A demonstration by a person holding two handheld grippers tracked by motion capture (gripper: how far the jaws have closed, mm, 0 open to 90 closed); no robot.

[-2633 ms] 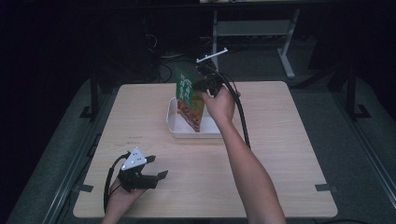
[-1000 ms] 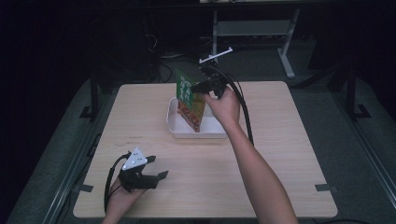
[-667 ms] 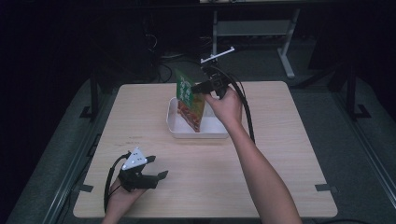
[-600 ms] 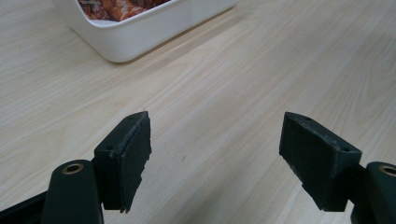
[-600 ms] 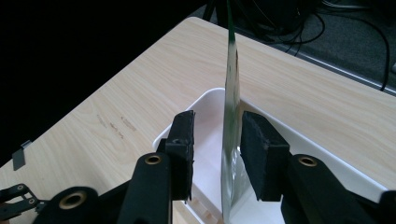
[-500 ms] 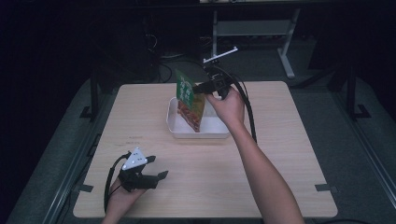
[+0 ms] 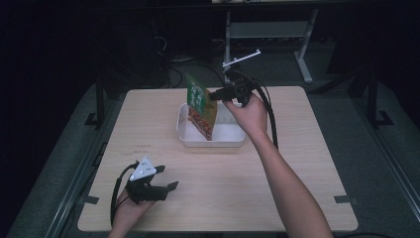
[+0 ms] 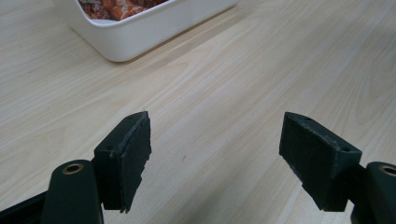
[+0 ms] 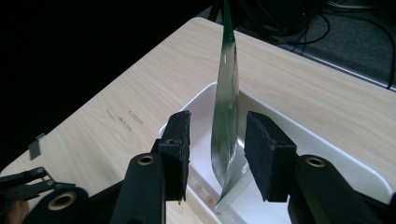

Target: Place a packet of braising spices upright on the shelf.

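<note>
A: Right gripper [image 7: 214, 94] status? Left gripper [image 7: 166, 191]?

B: R is up over the white tray [image 7: 184, 140], near the table's [image 7: 297, 163] far edge, about mid-width. Jaws part open, either side of the green snack pouch [image 7: 201, 105] w/ a gap on both sides in the right gripper view [image 9: 214, 149], so no contact I can confirm. L sits low near the front-left corner, jaws wide apart, nothing between them [image 8: 215, 154].

A: Pouch [image 9: 227, 112] position?

B: Upright in the tray's left half, bottom end down in the tray, top leaning a bit to the left. Green top, red/orange food pic lower down.

A: Brand, text?

B: White lettering on the green part, too small to read. Tray [image 8: 140, 32] corner is at the top of the left gripper view.
</note>
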